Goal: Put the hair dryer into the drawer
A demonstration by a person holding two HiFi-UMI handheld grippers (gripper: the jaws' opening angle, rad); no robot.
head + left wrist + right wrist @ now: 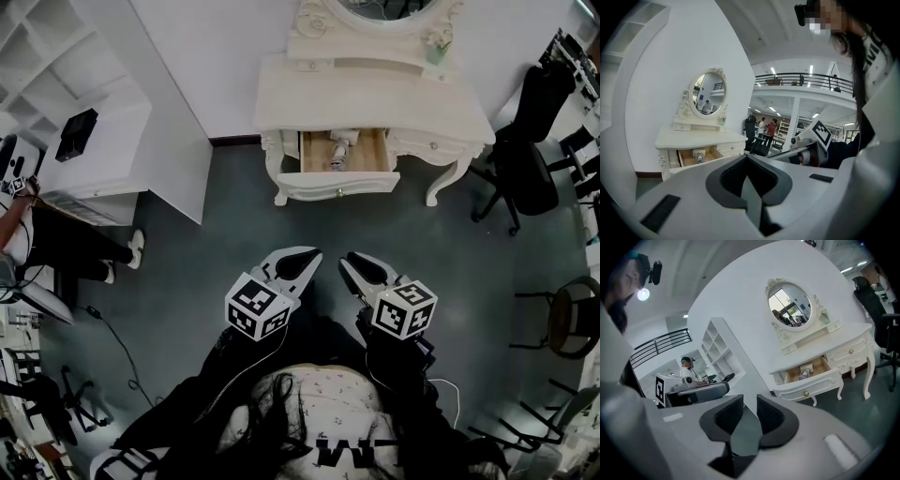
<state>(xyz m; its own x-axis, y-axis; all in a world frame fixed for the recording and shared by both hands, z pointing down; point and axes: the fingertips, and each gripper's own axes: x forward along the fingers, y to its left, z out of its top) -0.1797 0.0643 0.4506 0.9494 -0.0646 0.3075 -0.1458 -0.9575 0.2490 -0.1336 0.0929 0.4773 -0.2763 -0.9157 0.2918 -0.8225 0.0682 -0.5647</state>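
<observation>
Head view: hair dryer [339,150] lies front-to-back in the open drawer [347,183], upper centre, well above left gripper [314,254] and right gripper [347,260], neither clearly nearer. Left gripper view: jaws together, empty; dryer lower left. Right gripper view: jaws closed, empty; dryer centre right.

Empty left claw [748,159] closed, hair dryer [699,156] lying in open drawer [713,152]
</observation>
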